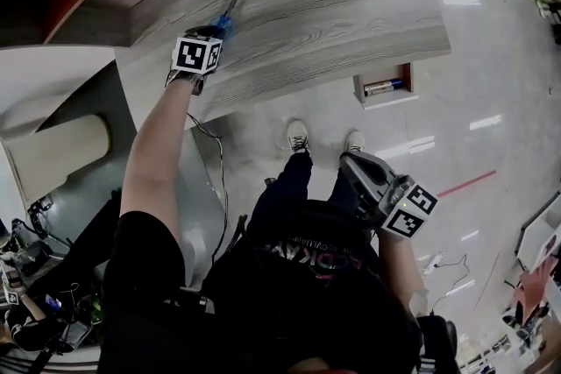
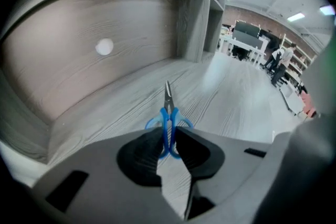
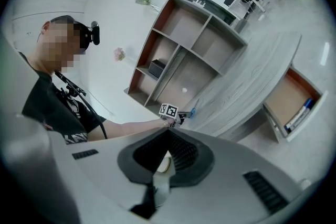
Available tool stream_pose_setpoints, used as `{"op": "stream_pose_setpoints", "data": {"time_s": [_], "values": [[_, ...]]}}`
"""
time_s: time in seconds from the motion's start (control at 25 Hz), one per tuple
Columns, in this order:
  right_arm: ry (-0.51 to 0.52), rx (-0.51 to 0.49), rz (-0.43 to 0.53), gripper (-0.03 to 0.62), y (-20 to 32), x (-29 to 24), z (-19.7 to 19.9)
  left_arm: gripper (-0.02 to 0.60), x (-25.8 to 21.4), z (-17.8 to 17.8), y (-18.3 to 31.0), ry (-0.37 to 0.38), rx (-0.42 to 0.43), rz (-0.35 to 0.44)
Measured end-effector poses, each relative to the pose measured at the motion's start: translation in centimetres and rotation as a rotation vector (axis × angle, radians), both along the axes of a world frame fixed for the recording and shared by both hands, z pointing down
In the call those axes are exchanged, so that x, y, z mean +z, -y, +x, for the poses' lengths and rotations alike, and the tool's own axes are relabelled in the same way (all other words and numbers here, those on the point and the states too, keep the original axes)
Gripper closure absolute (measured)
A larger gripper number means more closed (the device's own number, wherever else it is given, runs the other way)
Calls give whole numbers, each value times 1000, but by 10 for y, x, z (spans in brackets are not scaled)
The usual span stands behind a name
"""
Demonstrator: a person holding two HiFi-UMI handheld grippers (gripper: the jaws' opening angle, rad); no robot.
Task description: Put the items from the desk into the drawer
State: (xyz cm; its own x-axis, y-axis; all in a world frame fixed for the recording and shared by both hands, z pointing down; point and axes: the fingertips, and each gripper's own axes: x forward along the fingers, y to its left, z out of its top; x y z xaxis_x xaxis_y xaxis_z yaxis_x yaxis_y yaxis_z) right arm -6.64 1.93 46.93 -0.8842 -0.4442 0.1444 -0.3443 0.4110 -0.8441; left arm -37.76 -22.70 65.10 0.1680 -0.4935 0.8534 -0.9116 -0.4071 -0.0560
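Blue scissors (image 2: 168,113) clamped in the left gripper (image 2: 168,136) at the desk (image 1: 333,22), not yet in the drawer (image 1: 408,76); a marker (image 1: 383,87) lies inside; right gripper (image 3: 167,135) closed, empty.

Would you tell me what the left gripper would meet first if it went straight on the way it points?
Probably the desk top: the left gripper, shut on the blue scissors, aims low across it, short of the shelf's back panel, though depth is unclear.
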Motion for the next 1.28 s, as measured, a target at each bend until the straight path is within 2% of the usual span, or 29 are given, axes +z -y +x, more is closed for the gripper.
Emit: {"op": "stream_pose_setpoints", "data": {"time_s": [0.16, 0.4, 0.56, 0.76, 0.96, 1.28], "values": [[11, -1, 17, 583, -2, -3, 1, 492, -25, 14, -4, -134, -66, 63], [22, 9, 66, 583, -3, -10, 4, 494, -81, 67, -18, -367, -62, 178], [25, 41, 114, 583, 2, -21, 5, 494, -125, 113, -34, -532, -25, 235], [16, 100, 177, 583, 9, -38, 12, 494, -166, 174, -61, -669, 85, 245], [-9, 176, 224, 583, 19, -45, 26, 494, -180, 221, -89, -754, 182, 210], [-94, 278, 214, 583, 16, -41, 103, 494, -180, 314, -143, -772, 299, 125]]}}
